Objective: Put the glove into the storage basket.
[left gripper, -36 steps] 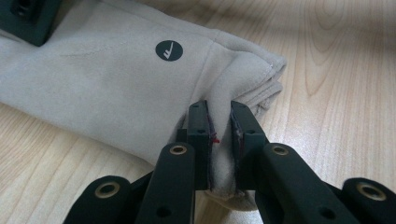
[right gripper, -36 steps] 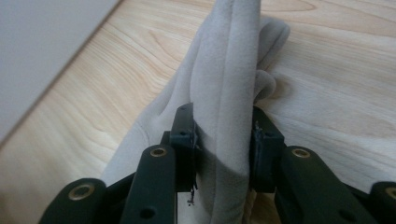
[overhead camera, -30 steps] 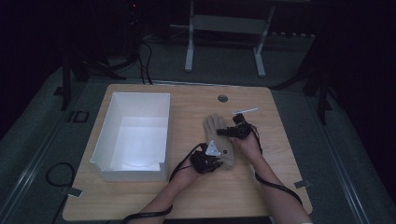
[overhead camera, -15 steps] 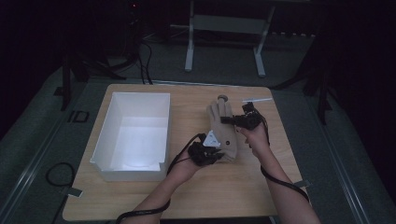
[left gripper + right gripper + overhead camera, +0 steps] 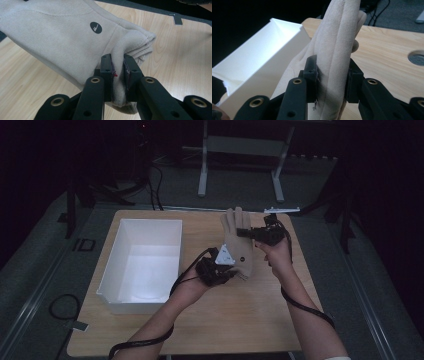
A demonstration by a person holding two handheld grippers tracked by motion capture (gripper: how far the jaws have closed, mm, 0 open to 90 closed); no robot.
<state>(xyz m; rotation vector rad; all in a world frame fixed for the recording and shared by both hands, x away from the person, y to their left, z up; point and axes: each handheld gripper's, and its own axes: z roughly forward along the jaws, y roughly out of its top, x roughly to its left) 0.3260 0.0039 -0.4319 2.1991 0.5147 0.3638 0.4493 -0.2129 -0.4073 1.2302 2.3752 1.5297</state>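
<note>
Glove: a beige glove [image 5: 239, 245] is held above the table [image 5: 250, 320], stretched between the two grippers, fingers pointing toward the far edge. A small dark round mark [image 5: 96, 27] with a tick is seen near the cuff in the left gripper view.
Left gripper: the left gripper [image 5: 220, 269] is clamped on the cuff end of the glove; in the left gripper view the fabric [image 5: 120, 75] is pinched tight between the two jaws, which stand nearly together.
Right gripper: the right gripper [image 5: 252, 234] is closed on the finger end; in the right gripper view a thick fold of glove fingers [image 5: 334, 62] is pressed between the jaws, which are kept well apart by it.
Bin: a white bin [image 5: 107, 290] is seen on the left part of the table, just beside the glove and apart from it.
Table: light wood; a round hole [image 5: 417, 58] is noted in the right gripper view.
Cables: one black cable [image 5: 305, 305] is trailed along each forearm.
</note>
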